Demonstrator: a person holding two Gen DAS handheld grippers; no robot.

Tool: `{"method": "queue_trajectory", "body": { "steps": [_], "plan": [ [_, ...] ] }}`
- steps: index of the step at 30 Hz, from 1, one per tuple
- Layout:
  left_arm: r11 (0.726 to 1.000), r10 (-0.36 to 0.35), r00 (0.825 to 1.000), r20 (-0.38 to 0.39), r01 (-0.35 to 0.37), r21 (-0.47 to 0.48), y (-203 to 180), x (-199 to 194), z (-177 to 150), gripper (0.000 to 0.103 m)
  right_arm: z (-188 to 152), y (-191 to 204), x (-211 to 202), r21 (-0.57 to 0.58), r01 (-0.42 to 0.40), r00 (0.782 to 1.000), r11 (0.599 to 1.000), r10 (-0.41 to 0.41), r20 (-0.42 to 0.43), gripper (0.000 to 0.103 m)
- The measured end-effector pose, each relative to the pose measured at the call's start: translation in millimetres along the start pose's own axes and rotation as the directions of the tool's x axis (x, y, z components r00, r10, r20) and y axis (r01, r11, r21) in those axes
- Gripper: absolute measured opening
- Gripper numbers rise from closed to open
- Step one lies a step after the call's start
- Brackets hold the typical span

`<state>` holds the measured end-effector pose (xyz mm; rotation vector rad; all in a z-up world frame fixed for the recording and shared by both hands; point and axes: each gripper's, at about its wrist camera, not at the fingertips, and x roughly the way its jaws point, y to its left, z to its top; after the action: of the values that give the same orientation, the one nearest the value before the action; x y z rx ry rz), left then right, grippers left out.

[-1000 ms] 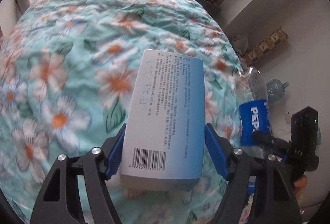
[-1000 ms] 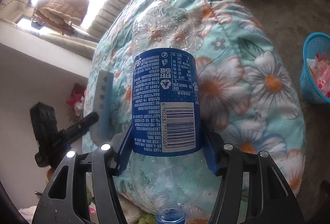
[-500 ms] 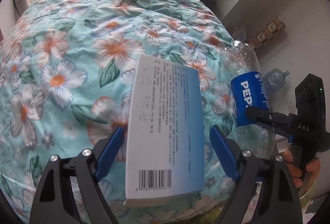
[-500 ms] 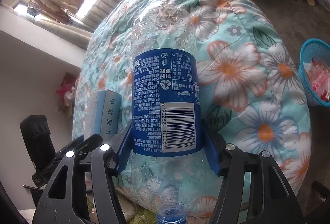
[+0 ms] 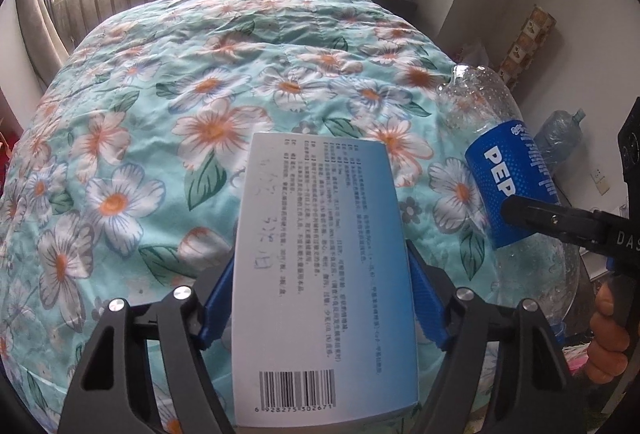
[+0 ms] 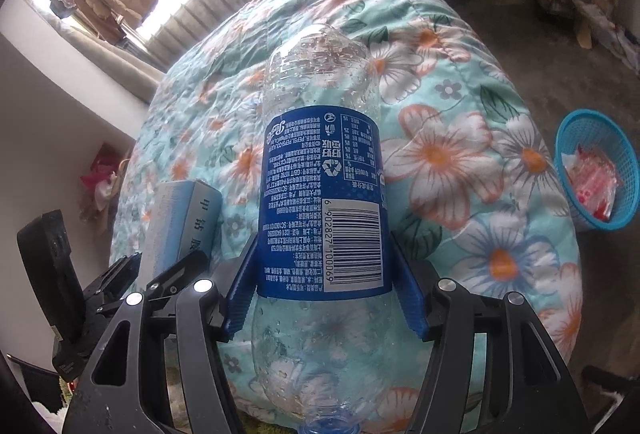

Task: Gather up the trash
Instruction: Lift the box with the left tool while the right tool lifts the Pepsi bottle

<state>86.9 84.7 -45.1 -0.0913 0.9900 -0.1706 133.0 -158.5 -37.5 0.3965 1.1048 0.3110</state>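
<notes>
We hold both grippers tilted downward over the bed [image 5: 248, 82], side by side. Our left gripper [image 5: 320, 298] has just been closing, and its blue pads press both long edges of a white-and-blue medicine box [image 5: 324, 274], barcode end toward the camera. Our right gripper [image 6: 320, 282] is clamped on the blue label of one empty Pepsi bottle [image 6: 320, 202], held cap-end toward us, base pointing away. From the left wrist view the bottle [image 5: 512, 186] hangs just right of the box, above the bed's edge, with fingers [image 5: 604, 346] of the right hand on the handle. The floral quilt lies beneath both items. One blue basket [image 6: 568, 194] with red-and-white wrappers stands on the floor beyond the bed's right side, well apart. A large water jug [image 5: 560, 138] stands by the wall.
</notes>
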Motion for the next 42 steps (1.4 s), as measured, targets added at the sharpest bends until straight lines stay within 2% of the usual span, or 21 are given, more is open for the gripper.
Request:
{"method": "queue_trajectory", "body": {
  "steps": [6, 15, 24, 42],
  "plan": [
    [1.000, 0.012, 1.000, 0.011, -0.012, 0.009, -2, -1, -2, 0.072, 1, 9, 5, -0.029, 0.038, 0.999, 0.999, -0.037, 0.016, 0.057],
    [0.999, 0.024, 0.999, 0.020, -0.025, 0.025, -6, -3, -3, 0.072, 1, 14, 9, -0.032, 0.047, 0.999, 0.998, -0.046, 0.020, 0.057],
    [0.999, 0.029, 0.999, 0.023, -0.030, 0.034, -7, -5, -2, 0.072, 0, 15, 16, -0.028, 0.029, 1.000, 0.999, -0.029, 0.006, 0.057],
    [0.999, 0.013, 0.998, 0.061, -0.016, 0.049, -12, -14, 0, 0.072, -3, 5, -1, -0.015, -0.036, 0.999, 0.999, 0.036, 0.025, 0.056]
  ]
}}
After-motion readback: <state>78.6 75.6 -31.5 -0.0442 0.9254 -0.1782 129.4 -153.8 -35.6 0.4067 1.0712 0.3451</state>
